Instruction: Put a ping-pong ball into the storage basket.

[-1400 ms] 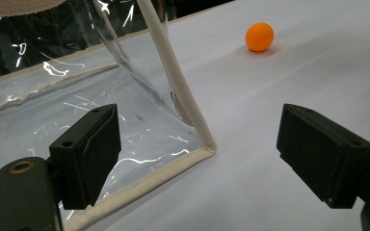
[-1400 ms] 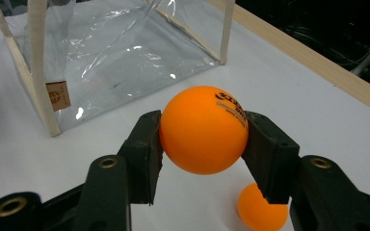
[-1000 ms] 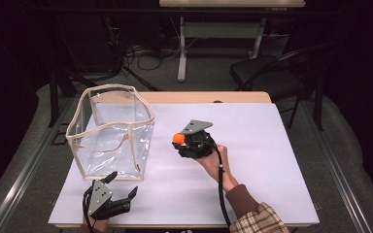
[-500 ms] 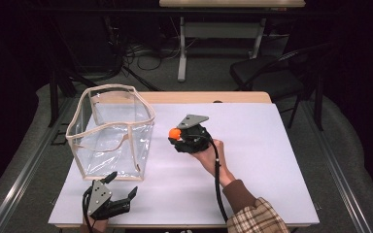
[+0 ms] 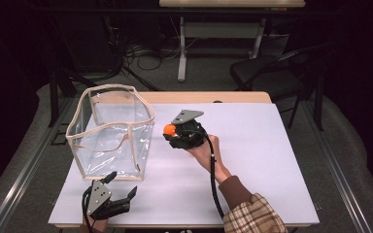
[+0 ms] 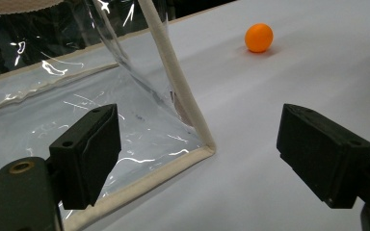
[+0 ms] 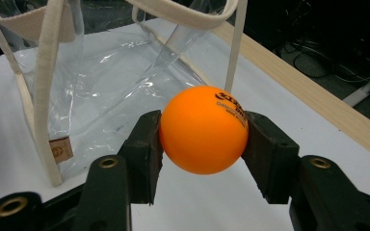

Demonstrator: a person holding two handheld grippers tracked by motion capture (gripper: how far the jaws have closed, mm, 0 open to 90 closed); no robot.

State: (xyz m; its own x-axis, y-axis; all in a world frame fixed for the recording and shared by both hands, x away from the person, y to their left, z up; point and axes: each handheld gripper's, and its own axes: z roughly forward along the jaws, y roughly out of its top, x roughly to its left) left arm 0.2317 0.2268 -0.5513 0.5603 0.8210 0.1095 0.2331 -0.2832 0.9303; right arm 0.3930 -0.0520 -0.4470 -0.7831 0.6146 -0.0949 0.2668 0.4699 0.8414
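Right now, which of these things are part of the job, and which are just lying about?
In the job: orange ball, pinched in the right gripper; clear bag; left gripper, open beside the bag.
Lying about: black chair, floor cables, far table.

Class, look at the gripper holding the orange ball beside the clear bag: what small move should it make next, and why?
Probably carry the ball up and over the bag's rim. The right gripper is shut on the orange ball, held beside the clear bag, whose top stands open. The left gripper waits open near the bag's lower corner.
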